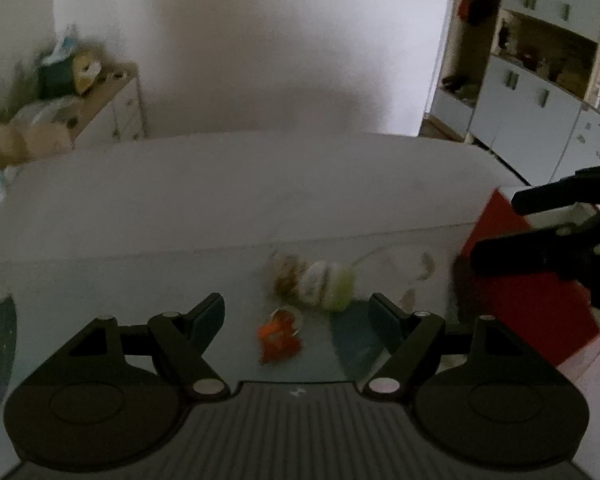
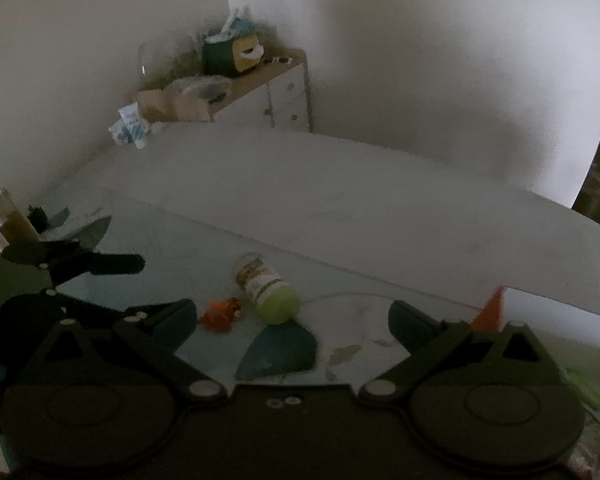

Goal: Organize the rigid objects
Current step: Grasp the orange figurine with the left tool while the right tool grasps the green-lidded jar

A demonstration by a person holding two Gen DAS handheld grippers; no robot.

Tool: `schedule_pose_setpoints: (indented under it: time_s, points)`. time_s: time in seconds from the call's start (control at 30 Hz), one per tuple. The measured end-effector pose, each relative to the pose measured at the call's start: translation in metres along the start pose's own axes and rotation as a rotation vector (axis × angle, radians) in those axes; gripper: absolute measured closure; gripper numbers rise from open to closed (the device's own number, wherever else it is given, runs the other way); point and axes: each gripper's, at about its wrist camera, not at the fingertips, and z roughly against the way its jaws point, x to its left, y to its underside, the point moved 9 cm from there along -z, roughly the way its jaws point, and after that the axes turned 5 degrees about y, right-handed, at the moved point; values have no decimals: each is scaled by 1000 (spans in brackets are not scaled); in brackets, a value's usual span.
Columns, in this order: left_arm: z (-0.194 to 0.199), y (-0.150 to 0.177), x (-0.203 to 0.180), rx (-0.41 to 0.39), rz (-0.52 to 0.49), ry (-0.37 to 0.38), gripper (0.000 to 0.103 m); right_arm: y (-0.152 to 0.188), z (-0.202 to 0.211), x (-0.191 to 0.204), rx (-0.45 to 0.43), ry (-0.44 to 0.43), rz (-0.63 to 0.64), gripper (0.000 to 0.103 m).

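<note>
A small jar with a lime-green lid [image 1: 314, 284] lies on its side on the glass table; it also shows in the right wrist view [image 2: 266, 286]. A small orange-red object [image 1: 279, 338] lies just in front of it, also in the right wrist view [image 2: 220, 314]. My left gripper [image 1: 296, 314] is open and empty, hovering just short of both. My right gripper [image 2: 294, 316] is open and empty above the table; its black fingers [image 1: 540, 200] show at the right over a red box [image 1: 528, 304].
A white bed [image 2: 340, 200] runs along the table's far edge. A cluttered wooden dresser [image 2: 260, 80] stands in the corner. A glass bottle [image 2: 8, 216] stands at the table's left. Cupboards [image 1: 540, 112] line the far right.
</note>
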Motion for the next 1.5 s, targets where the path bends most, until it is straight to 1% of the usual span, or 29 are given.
schedule_pose_setpoints:
  time_s: [0.1, 0.23, 0.33, 0.43, 0.6, 0.7, 0.73, 0.77, 0.83, 0.93, 1.03, 1.27, 1.3, 1.37, 1.43, 1.47, 1.5]
  points:
    - [-10, 11, 16, 23, 36, -9, 24, -1, -17, 8, 22, 6, 21, 1]
    - [-24, 21, 30, 49, 57, -5, 24, -3, -40, 16, 54, 19, 62, 2]
    - [-35, 27, 35, 61, 71, 8, 24, -5, -57, 20, 88, 26, 92, 5]
    - [-45, 32, 36, 64, 71, 14, 24, -4, -75, 24, 120, 33, 123, 5]
    - [-61, 35, 37, 66, 63, 8, 24, -2, -100, 28, 167, 33, 148, 8]
    - [-70, 38, 37, 72, 49, 1, 24, -1, -111, 33, 187, 29, 170, 13]
    - [-72, 39, 36, 73, 46, 3, 24, -1, -115, 35, 193, 27, 177, 13]
    - [-74, 40, 35, 74, 44, 6, 24, -1, -118, 37, 194, 22, 184, 14]
    - [-77, 41, 33, 73, 44, 11, 24, -2, -123, 40, 197, 1, 192, 19]
    - [-82, 44, 30, 70, 37, 17, 24, -3, -130, 43, 207, -19, 210, 23]
    - [-83, 45, 25, 58, 12, 19, 24, -3, -137, 44, 217, -16, 232, 27]
    - [-85, 45, 24, 40, -2, 13, 25, -3, -148, 44, 222, -15, 248, 30]
    - [-85, 45, 24, 39, 0, 13, 25, -2, -149, 43, 222, -17, 250, 33]
    - [-84, 45, 23, 36, 3, 11, 26, -1, -151, 46, 224, -24, 257, 36]
    - [-83, 46, 23, 34, 3, 7, 31, 0, -153, 47, 227, -28, 256, 42]
    - [-83, 46, 23, 34, 4, 6, 32, 0, -154, 47, 230, -31, 253, 44]
    - [-83, 45, 23, 33, 3, 5, 36, 1, -155, 48, 232, -30, 251, 45]
